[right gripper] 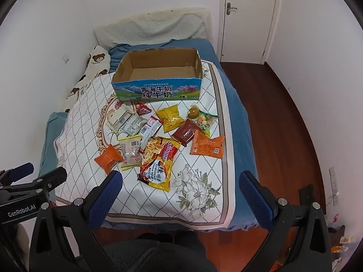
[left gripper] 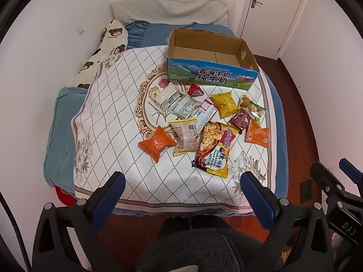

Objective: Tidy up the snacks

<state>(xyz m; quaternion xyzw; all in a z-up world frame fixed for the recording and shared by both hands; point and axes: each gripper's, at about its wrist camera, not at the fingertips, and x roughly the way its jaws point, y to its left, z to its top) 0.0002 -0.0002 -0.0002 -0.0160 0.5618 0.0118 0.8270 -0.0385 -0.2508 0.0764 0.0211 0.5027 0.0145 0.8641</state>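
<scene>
1. Nothing is packed yet: the cardboard box (right gripper: pixel 156 77) sits at the far side of the patterned cloth (right gripper: pixel 197 213) on the bed, open-topped, and its floor shows bare cardboard.
2. Left gripper (left gripper: pixel 182 189) hangs back over the near edge of the bed, jaws spread wide, nothing between the blue pads. Right gripper (right gripper: pixel 181 188) does the same, wide apart and empty.
3. The snacks lie in a loose scatter between the grippers and the box. Nearest is the big noodle packet (right gripper: pixel 158 163), red and yellow, lying flat.
4. Just left of it is a pale yellow-edged packet (right gripper: pixel 131 153), and left again a puffy orange pack (right gripper: pixel 109 158) touching it.
5. Toward the right edge lie a flat orange sachet (right gripper: pixel 207 147), a dark red sachet (right gripper: pixel 185 133) and a clear bag of round sweets (right gripper: pixel 202 117), bunched close together.
6. Further off, near the box front, are a yellow pack (right gripper: pixel 170 117), some white wrapped bars (right gripper: pixel 124 120) and a small red packet (right gripper: pixel 142 108).
7. My read: this is the opening step, choosing the first pick.
8. The next move calls for a reach forward and down to 1 packet, probably the noodles as the closest, closing on an edge or seam since it lies flat on soft cloth.
9. Overlaps are the catch: the noodle packet overlaps its left neighbour, so a sloppy pinch could drag 2 at once.
</scene>
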